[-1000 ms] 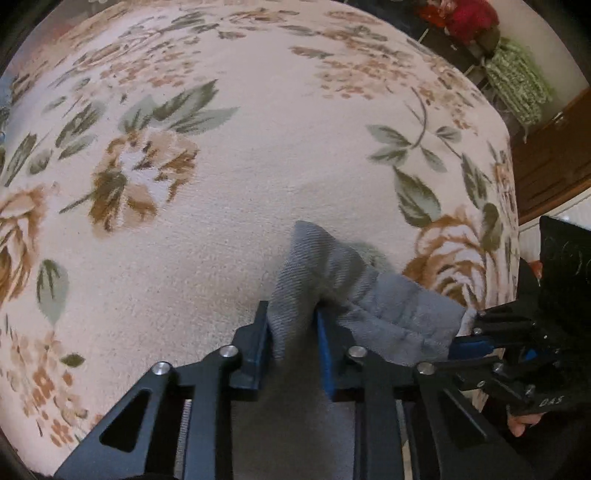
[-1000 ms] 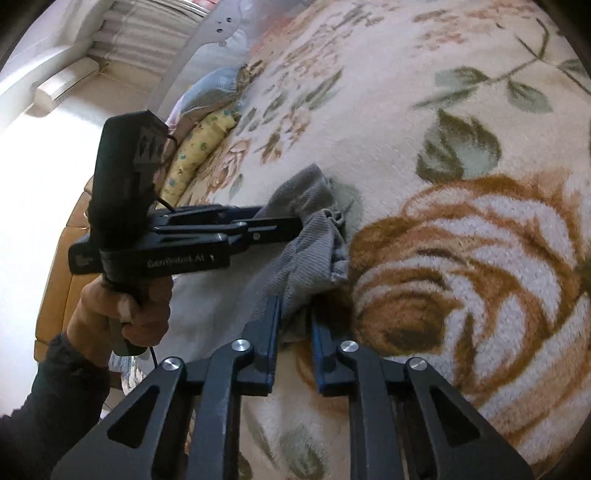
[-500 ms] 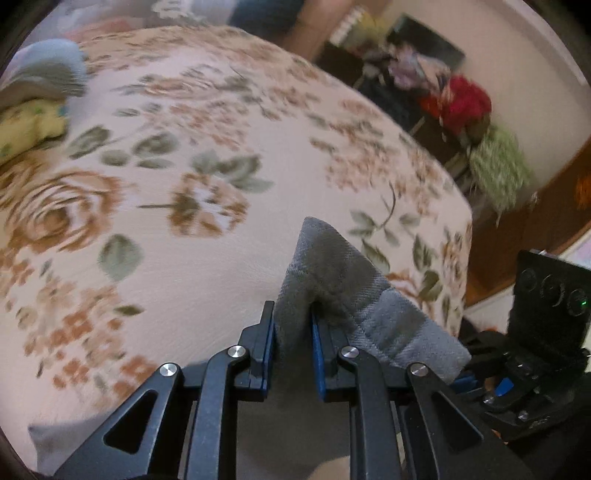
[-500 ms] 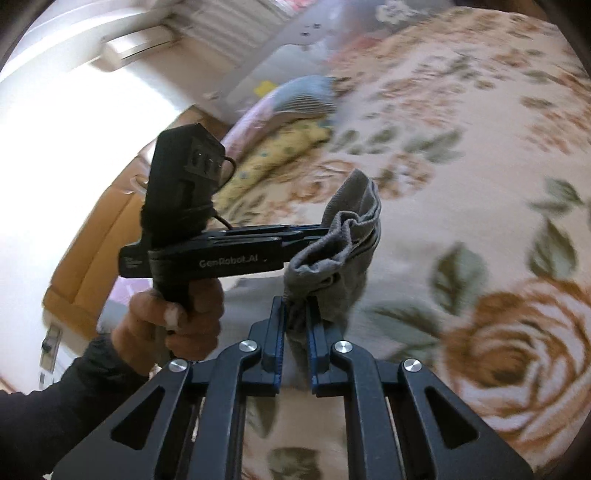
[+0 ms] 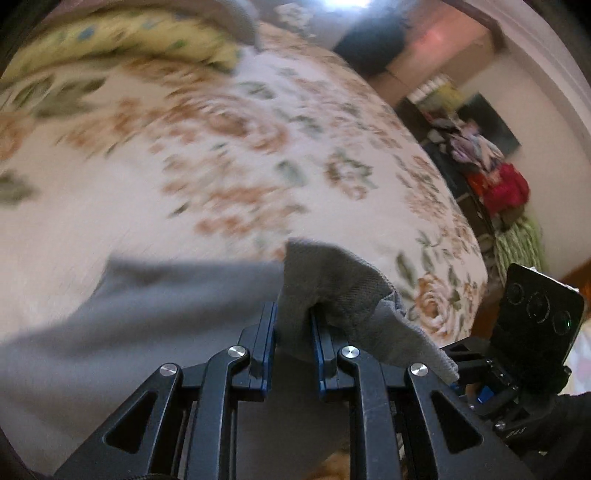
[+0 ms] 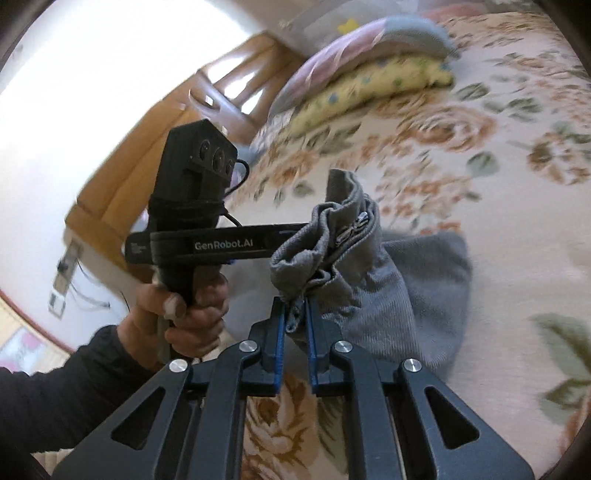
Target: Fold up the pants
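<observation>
Now both grippers, left gripper (image 5: pixel 293 319) and right gripper (image 6: pixel 294 312), pinch the grey pants (image 6: pixel 373 291) above the floral bedspread (image 5: pixel 184 177). Only the right wrist view shows the person's hand (image 6: pixel 184 306); yellow pillow (image 6: pixel 373 83) lies beyond the pants.

Daylight floods the right wrist view from a blown-out window (image 6: pixel 110 74) at ten o'clock, glaring white. The left wrist view is dimmer, with a hot spot of light (image 5: pixel 347 3) at twelve o'clock. Motion blur smears the floral bedspread (image 5: pixel 221 147) in both views; near gripper metal stays sharp. Fisheye bends everything toward dark corners.
</observation>
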Demonstrator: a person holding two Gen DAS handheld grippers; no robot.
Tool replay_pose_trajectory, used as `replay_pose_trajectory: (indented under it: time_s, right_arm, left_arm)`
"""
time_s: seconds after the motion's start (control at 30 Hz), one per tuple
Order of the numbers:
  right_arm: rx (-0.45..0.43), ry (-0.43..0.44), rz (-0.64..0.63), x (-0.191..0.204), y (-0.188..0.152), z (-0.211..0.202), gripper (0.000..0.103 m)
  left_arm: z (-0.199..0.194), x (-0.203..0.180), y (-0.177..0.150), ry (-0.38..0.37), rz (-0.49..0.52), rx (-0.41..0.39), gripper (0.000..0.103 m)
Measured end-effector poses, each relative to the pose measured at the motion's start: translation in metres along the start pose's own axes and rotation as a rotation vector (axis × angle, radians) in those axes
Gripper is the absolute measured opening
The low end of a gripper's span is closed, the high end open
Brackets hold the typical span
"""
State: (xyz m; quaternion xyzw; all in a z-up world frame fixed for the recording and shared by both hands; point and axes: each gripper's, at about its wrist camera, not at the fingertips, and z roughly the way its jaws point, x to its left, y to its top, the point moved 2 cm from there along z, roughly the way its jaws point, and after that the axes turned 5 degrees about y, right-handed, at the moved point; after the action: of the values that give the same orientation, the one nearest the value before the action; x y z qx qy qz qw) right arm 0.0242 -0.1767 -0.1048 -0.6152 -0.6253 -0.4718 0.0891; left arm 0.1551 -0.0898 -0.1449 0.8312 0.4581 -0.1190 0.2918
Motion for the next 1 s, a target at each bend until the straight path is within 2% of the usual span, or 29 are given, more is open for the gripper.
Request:
replay_pose_trajectory:
  time_s: [0.1, 0.27, 0.33, 0.37, 0.4, 0.47, 0.57, 0.77, 0.9, 1.0]
  right_arm:
    - [0.055, -0.033, -0.033, 0.002, -0.006, 0.018, 0.011]
    - [0.108, -0.062, -0.053, -0.002, -0.01, 0.036, 0.012]
    - [0.126, -0.064, -0.058, -0.002, -0.009, 0.041, 0.015]
    - [0.134, -0.058, -0.058, 0.0, -0.01, 0.042, 0.022]
    - [0.141, -0.042, -0.062, 0.003, -0.01, 0.041, 0.036]
    - [0.128, -0.029, -0.082, 0.012, -0.01, 0.033, 0.055]
    - [0.084, -0.004, -0.102, 0.02, -0.009, 0.011, 0.055]
    - [0.001, -0.113, -0.051, -0.008, 0.015, -0.02, 0.055]
    - [-0.02, -0.111, 0.005, -0.024, 0.038, -0.021, 0.055]
    - [0.012, -0.089, -0.004, -0.022, 0.051, -0.009, 0.055]
  left_arm:
    - [-0.005, 0.019, -0.012, 0.037, -0.061, 0.009, 0.016]
    - [-0.027, 0.038, -0.03, 0.045, -0.126, -0.027, 0.018]
    - [-0.033, 0.04, -0.035, 0.047, -0.147, -0.041, 0.018]
    - [-0.038, 0.042, -0.038, 0.048, -0.156, -0.053, 0.018]
    - [-0.044, 0.042, -0.04, 0.049, -0.166, -0.064, 0.018]
    - [-0.052, 0.038, -0.045, 0.056, -0.171, -0.082, 0.019]
    - [-0.064, 0.026, -0.051, 0.072, -0.165, -0.109, 0.026]
    - [-0.072, -0.011, -0.06, 0.098, -0.137, -0.153, 0.043]
    - [-0.05, -0.032, -0.067, 0.196, -0.103, -0.121, 0.046]
    - [-0.031, -0.031, -0.074, 0.22, -0.133, -0.082, 0.046]
